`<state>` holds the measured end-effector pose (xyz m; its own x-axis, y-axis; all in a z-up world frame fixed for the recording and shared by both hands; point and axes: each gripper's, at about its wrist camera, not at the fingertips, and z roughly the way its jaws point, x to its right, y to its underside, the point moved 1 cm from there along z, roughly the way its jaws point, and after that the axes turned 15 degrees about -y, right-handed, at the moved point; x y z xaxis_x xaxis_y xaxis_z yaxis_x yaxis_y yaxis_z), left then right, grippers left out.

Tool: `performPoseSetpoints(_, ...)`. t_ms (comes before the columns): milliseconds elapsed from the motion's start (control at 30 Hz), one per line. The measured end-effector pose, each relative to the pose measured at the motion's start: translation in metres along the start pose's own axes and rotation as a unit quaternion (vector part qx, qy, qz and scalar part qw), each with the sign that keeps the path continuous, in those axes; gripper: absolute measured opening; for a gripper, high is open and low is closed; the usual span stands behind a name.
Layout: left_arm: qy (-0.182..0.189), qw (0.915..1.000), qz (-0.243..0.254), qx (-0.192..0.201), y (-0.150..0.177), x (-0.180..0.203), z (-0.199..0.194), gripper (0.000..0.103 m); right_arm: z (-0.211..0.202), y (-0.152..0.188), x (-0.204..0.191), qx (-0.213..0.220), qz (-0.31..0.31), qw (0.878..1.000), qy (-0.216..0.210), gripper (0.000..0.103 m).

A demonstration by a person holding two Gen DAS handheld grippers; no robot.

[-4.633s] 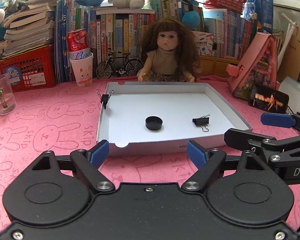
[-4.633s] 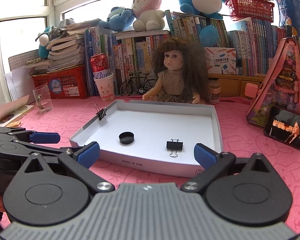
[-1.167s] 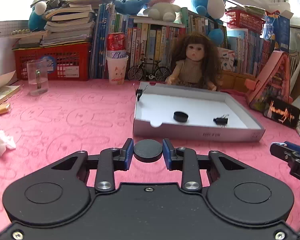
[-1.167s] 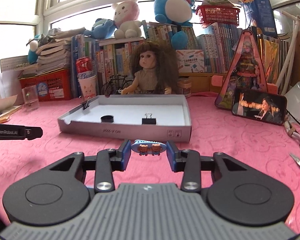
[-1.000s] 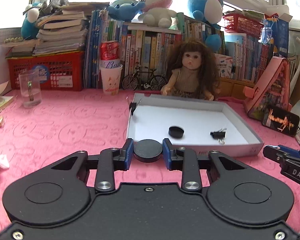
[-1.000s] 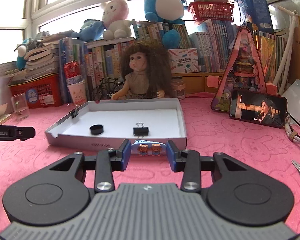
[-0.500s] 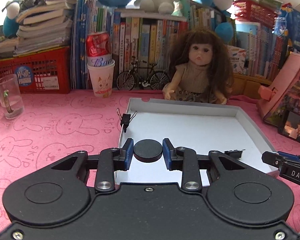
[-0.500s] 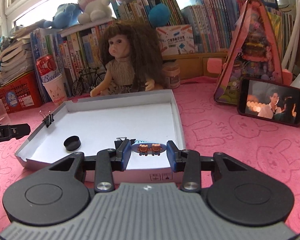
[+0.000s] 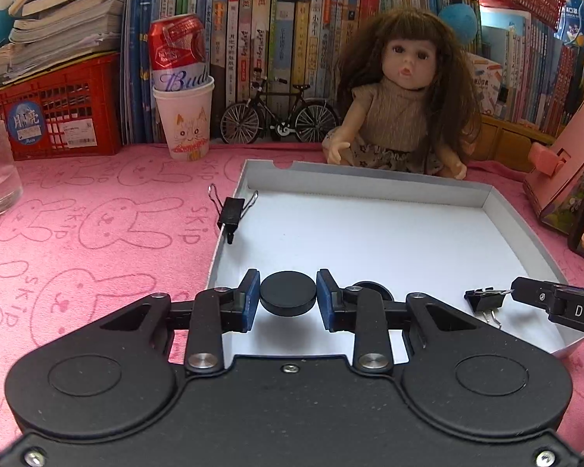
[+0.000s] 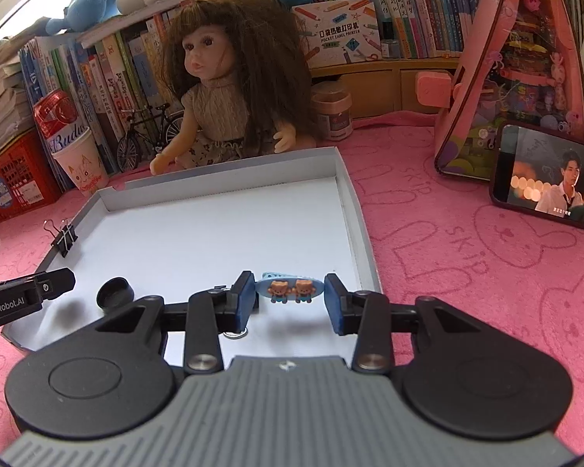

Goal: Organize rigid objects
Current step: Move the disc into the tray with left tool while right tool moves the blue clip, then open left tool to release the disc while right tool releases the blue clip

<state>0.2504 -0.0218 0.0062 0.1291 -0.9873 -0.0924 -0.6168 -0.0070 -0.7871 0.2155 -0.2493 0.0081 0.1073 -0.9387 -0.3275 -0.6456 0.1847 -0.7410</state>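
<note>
Both grippers have advanced over the tray (image 9: 370,179): left gripper (image 9: 288,299) clamps the disc (image 9: 288,298), right gripper (image 10: 290,298) the clip (image 10: 290,287) (long axis crosswise); tray floor lies directly beneath both.

A long-haired doll (image 9: 405,93) is seated behind the tray against a row of books (image 9: 276,50). A toy bicycle (image 9: 278,118), a red can (image 9: 177,52) in a paper cup (image 9: 185,122), a red crate (image 9: 50,116) and a phone (image 10: 547,175) are seen on the pink surface (image 9: 78,233).

Both wrist views close over tray (image 9: 370,185), doll-facing.
</note>
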Motion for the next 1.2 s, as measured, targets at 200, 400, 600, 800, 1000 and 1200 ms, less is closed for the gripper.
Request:
performPoseSetpoints(200, 0.0, 1.0, -0.001, -0.006, 0.002, 0.002, 0.007, 0.029, 0.005, 0.0, 0.003, -0.004, 0.003, 1.0, -0.004, 0.044)
performPoseSetpoints(400, 0.001, 0.9999, 0.003, -0.01, 0.004, 0.005, 0.011, 0.029, 0.008, 0.0, -0.001, -0.006, 0.0, 1.0, -0.011, 0.045)
performPoseSetpoints(600, 0.007, 0.9999, 0.006, -0.005, 0.004, 0.006, 0.008, 0.03, 0.007, 0.0, -0.001, 0.001, 0.005, 1.0, -0.02, 0.05)
performPoseSetpoints(800, 0.006, 0.9998, 0.012, 0.014, 0.004, 0.005, -0.004, 0.047, -0.001, 0.001, -0.002, 0.014, 0.009, 1.0, -0.026, 0.069)
performPoseSetpoints(1000, 0.016, 0.9993, 0.021, 0.026, 0.006, 0.003, -0.021, 0.065, -0.012, 0.002, -0.008, 0.028, -0.005, 0.999, -0.029, 0.079)
performPoseSetpoints(1200, 0.031, 0.9984, 0.025, 0.041, 0.011, -0.001, -0.042, 0.076, -0.024, 0.007, -0.019, 0.028, -0.043, 0.998, -0.036, 0.087)
